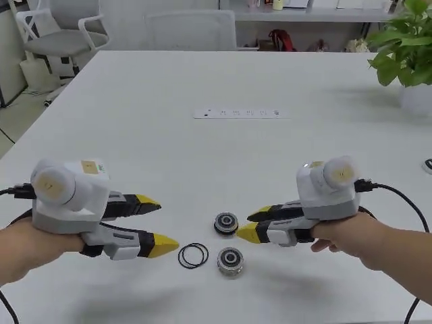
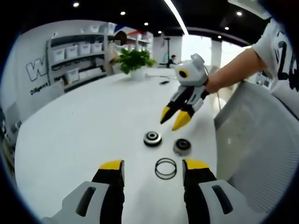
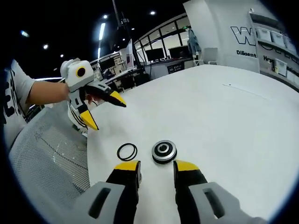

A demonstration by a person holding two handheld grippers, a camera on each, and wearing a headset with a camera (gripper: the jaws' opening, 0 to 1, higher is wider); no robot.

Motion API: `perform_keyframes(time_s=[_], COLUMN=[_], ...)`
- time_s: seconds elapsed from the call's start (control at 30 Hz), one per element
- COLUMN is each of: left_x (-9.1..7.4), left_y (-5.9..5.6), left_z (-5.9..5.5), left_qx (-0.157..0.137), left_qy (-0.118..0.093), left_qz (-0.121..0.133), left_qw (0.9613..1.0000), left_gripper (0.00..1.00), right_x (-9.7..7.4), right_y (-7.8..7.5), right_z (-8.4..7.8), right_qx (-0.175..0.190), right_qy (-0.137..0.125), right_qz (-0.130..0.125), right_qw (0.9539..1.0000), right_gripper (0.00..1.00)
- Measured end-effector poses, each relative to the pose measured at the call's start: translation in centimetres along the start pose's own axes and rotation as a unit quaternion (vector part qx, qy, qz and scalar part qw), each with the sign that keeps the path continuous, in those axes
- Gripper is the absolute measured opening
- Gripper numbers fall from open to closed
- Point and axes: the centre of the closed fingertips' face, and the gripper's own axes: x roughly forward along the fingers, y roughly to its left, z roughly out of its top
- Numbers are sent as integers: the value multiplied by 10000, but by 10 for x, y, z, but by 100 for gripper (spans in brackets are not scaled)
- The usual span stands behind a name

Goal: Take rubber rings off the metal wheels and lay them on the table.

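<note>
Left hand-held gripper (image 1: 165,224) and right hand-held gripper (image 1: 244,225) both open, empty, flanking the work. On the tabletop (image 1: 202,148), far wheel (image 1: 226,223) and near wheel (image 1: 230,260) sit close; loose rubber rings (image 1: 193,255) lie just beside the near one. Risk, I judge: an unpinned wheel skids when I tug, scattering those rings.

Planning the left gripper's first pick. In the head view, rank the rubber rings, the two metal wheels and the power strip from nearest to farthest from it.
1. The rubber rings, just right of the left gripper.
2. The near wheel and the far wheel, further right: too close to call.
3. The power strip, far off at mid-table.
</note>
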Motion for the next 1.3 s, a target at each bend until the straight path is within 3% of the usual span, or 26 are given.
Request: perform_keyframes(time_s=[0.73, 1.3], left_x=[33, 53], left_y=[9, 7], left_z=[7, 4], left_qx=[130, 98], left_qy=[95, 152], left_qz=[-161, -268], left_qw=[9997, 9995], left_gripper=[48, 44], right_x=[13, 21], right_y=[-11, -12], right_z=[-6, -10], right_qx=[-133, -181], right_qy=[81, 90], right_qz=[-97, -63], right_qw=[9998, 9998], right_gripper=[26, 25])
